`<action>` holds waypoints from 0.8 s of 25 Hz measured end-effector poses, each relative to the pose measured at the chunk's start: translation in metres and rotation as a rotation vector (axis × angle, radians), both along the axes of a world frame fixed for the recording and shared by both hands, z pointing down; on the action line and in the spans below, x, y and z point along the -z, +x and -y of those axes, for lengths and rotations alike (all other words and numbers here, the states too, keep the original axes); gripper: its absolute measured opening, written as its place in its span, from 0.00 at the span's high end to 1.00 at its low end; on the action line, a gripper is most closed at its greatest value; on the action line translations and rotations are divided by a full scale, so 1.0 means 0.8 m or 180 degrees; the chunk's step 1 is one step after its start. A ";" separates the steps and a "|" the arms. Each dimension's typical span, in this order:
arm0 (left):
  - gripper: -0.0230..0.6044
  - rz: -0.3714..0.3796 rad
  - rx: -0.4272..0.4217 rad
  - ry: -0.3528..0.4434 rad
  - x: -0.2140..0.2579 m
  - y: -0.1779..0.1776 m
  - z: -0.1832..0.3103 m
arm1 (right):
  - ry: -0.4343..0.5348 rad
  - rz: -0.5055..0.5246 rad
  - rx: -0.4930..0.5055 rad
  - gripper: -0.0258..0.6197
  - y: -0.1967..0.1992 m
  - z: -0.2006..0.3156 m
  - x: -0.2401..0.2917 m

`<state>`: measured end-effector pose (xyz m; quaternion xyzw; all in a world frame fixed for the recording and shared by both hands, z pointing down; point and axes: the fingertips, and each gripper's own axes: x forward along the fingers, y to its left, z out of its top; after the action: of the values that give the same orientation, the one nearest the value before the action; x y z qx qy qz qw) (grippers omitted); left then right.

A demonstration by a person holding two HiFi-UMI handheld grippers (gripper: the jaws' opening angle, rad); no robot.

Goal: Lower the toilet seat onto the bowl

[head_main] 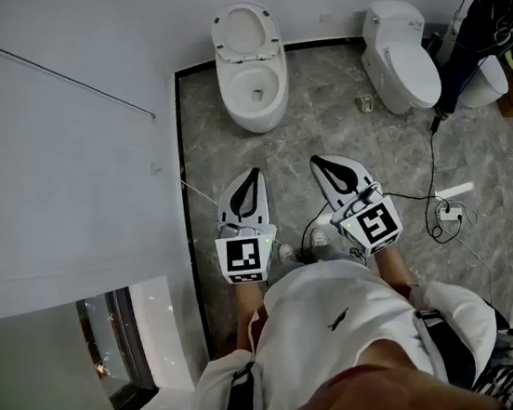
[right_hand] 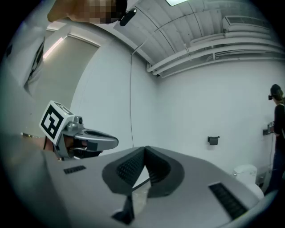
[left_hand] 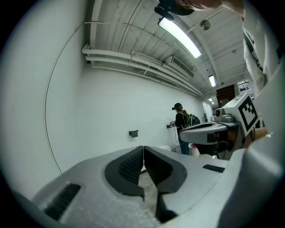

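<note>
Wall: we've got a white wall (head_main: pixel 59 131) filling the left of the head view, with a thin wire (head_main: pixel 42 68) slanting across it.
Floor: grey marbled floor (head_main: pixel 319 107); our own white shirt (head_main: pixel 329 330) covers the bottom of the head view and hides most of our feet.
Toilet: the toilet (head_main: pixel 256 92) sits at the top of the head view by the wall corner, bowl open, well ahead of both grippers.
Toilet seat: the toilet seat (head_main: pixel 245 30) stands raised behind the bowl, off the rim; we can't make out its hinge from here.
Second toilet: the second toilet (head_main: pixel 401 58) is off to the right, lid down.
Right edge: dark gear and cables (head_main: pixel 485 19) are cut off by the frame, and we can't tell what they are.
Person: a person (left_hand: pixel 182 129) is small by the far wall in the left gripper view and half cut off in the right gripper view (right_hand: pixel 278 116).
Left gripper: the left gripper (head_main: pixel 251 176) (left_hand: pixel 143 149) has its jaws pressed together, empty and touching nothing.
Right gripper: the right gripper (head_main: pixel 319 162) (right_hand: pixel 145 150) is the same, pads meeting and holding nothing, beside the left one.
</note>
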<state>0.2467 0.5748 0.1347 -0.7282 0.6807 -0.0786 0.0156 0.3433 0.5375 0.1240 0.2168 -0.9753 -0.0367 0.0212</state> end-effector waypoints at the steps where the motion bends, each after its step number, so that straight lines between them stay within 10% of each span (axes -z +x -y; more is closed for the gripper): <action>1: 0.92 0.0002 0.0016 0.0002 -0.002 0.004 0.008 | -0.0009 0.0001 0.0002 0.91 0.005 0.008 -0.002; 20: 0.92 0.0132 0.0317 -0.0049 -0.011 0.052 0.073 | -0.0059 0.0021 0.0216 0.91 0.035 0.093 -0.018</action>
<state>0.2887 0.5162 0.1435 -0.6917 0.7150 -0.0996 0.0202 0.3711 0.4632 0.1380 0.1835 -0.9825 -0.0276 0.0187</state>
